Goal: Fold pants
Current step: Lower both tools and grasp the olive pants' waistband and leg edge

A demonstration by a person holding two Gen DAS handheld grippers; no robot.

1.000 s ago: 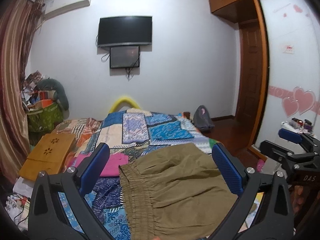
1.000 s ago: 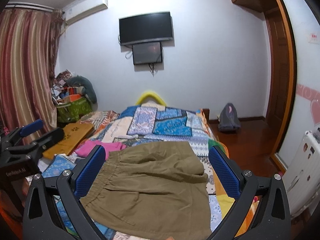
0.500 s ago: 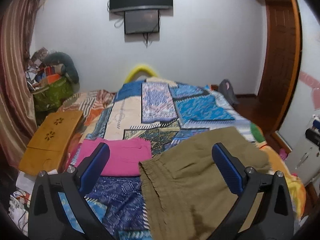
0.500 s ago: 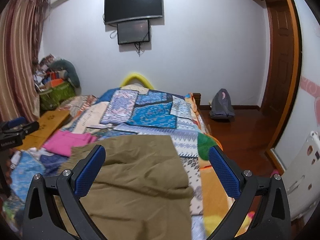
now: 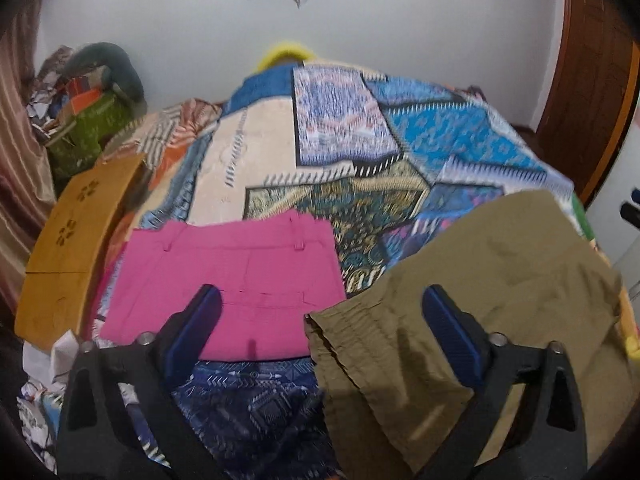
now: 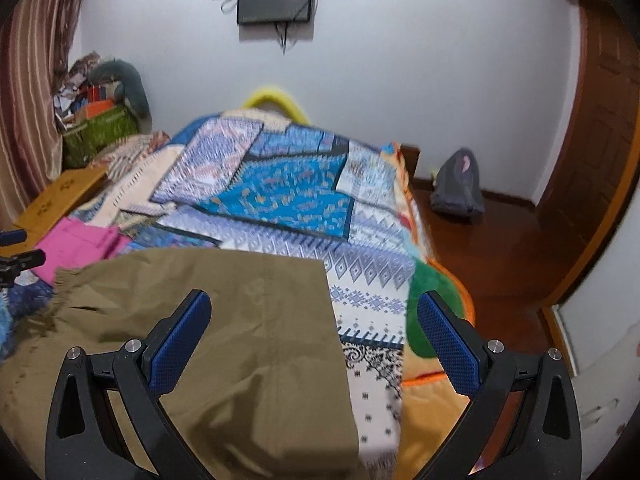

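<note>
Pants [image 5: 500, 292], olive and rumpled, lie flat on the near end of the bed [image 5: 344, 128], whose patchwork cover runs off toward the white wall at 12 o'clock. In the left wrist view they fill the frame from 3 to 6 o'clock, with the gathered waistband [image 5: 352, 344] on their left edge near the centre. In the right wrist view they spread from 6 to 9 o'clock, their right edge falling straight down toward the bottom of the frame.

A pink garment [image 5: 236, 276] lies folded flat on the bed just beside the waistband, at about 9 o'clock from it. A wooden board [image 5: 68, 248] sits at the bed's edge, further out at 9 o'clock. A green bag [image 6: 100, 132] stuffed with clutter stands by the curtain at 10 o'clock, and a grey backpack [image 6: 456, 188] rests on the floor against the wall at 2 o'clock.

The left gripper [image 5: 322, 316] hangs over the waistband corner; its jaws stand wide and are closing, the waistband edge lying between and below them, neither blue pad pressing on cloth. The right gripper [image 6: 314, 320] hangs over the pants' right edge, jaws spread wide, nothing clamped.
</note>
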